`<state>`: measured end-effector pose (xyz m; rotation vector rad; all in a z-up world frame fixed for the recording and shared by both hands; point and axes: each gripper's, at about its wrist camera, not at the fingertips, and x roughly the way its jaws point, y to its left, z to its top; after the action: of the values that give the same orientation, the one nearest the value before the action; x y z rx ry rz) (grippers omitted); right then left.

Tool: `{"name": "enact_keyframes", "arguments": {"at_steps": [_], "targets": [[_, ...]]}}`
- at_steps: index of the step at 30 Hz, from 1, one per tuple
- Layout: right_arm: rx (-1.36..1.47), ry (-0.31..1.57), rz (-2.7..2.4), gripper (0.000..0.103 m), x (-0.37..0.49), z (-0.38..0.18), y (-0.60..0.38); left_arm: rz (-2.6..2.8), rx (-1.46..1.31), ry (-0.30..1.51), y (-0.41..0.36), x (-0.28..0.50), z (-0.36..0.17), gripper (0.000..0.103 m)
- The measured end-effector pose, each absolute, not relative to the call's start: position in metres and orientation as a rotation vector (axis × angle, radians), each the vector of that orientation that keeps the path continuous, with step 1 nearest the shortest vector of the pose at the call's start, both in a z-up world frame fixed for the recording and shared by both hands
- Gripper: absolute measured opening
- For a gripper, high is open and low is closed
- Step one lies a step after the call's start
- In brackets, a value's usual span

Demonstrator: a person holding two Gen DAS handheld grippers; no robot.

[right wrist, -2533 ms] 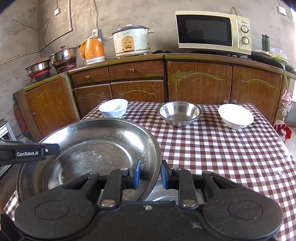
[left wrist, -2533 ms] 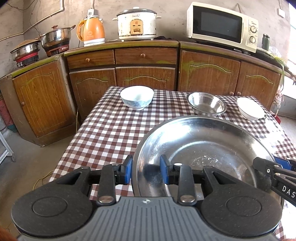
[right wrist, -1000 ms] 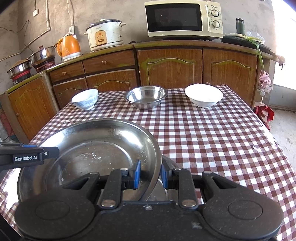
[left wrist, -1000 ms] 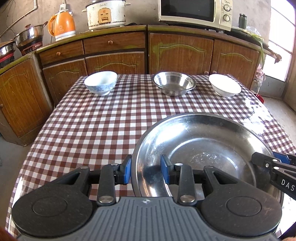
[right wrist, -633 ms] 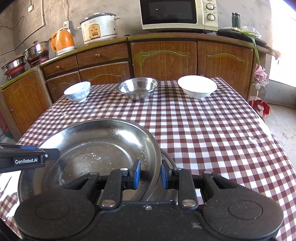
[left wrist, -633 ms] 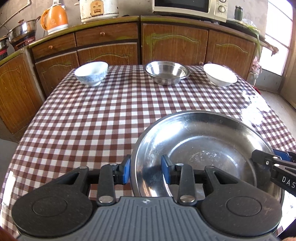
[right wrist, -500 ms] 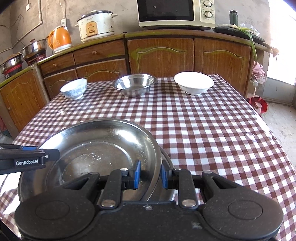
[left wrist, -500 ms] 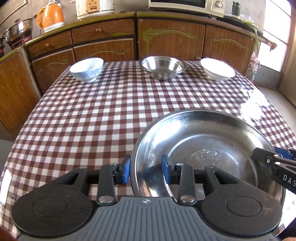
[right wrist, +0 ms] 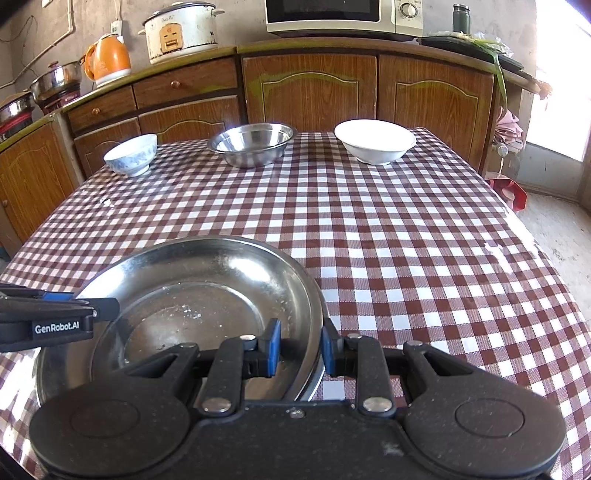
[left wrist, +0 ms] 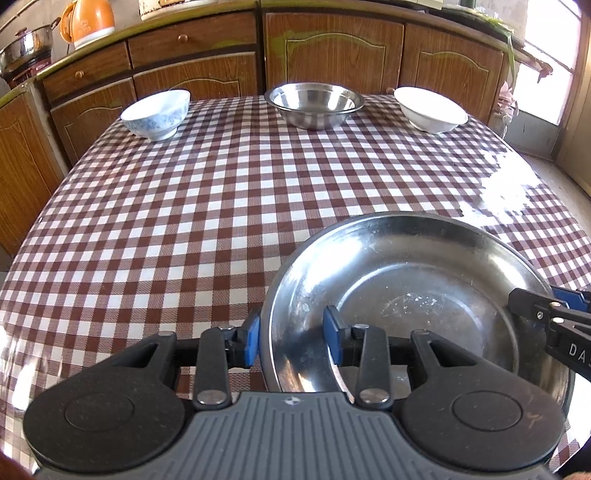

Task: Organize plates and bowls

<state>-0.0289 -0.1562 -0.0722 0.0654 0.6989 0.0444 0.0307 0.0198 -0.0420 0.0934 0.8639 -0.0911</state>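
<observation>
A large steel plate hangs low over the near part of the checked table. My left gripper is shut on its left rim, one pad outside and one on the inner wall. On the opposite rim my right gripper is shut too. Each gripper shows at the edge of the other's view: the right gripper and the left gripper. The rim of a second plate peeks out beneath. Along the far edge stand a blue-patterned bowl, a steel bowl and a white bowl.
Wooden cabinets run behind the table, with an orange kettle, a rice cooker and a microwave on the counter. Steel pots stand at the far left. The table's right edge drops to a bare floor.
Both grippers have sunk toward the table with the large plate between them and tipped further down. The bowls and cabinets have slid up in both views.
</observation>
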Motion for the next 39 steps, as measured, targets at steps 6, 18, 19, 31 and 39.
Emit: {"name": "enact_keyframes", "arguments": {"at_steps": [6, 18, 19, 31, 39], "targets": [[0.065, 0.715, 0.041, 0.030, -0.026, -0.079, -0.158, -0.095, 0.083, 0.885, 0.020, 0.035, -0.050, 0.037], [0.038, 0.685, 0.034, 0.030, -0.016, -0.081, -0.156, -0.093, 0.116, 0.855, 0.012, 0.041, -0.056, 0.037], [0.032, 0.682, 0.032, 0.030, -0.015, -0.081, -0.156, -0.092, 0.113, 0.858, 0.013, 0.042, -0.057, 0.037], [-0.028, 0.653, 0.030, 0.065, -0.015, -0.075, -0.153, -0.087, 0.037, 0.851, 0.025, 0.043, -0.051, 0.041], [0.026, 0.655, 0.015, 0.069, -0.017, -0.072, -0.171, -0.058, 0.017, 0.849, 0.033, 0.045, -0.050, 0.062]]}}
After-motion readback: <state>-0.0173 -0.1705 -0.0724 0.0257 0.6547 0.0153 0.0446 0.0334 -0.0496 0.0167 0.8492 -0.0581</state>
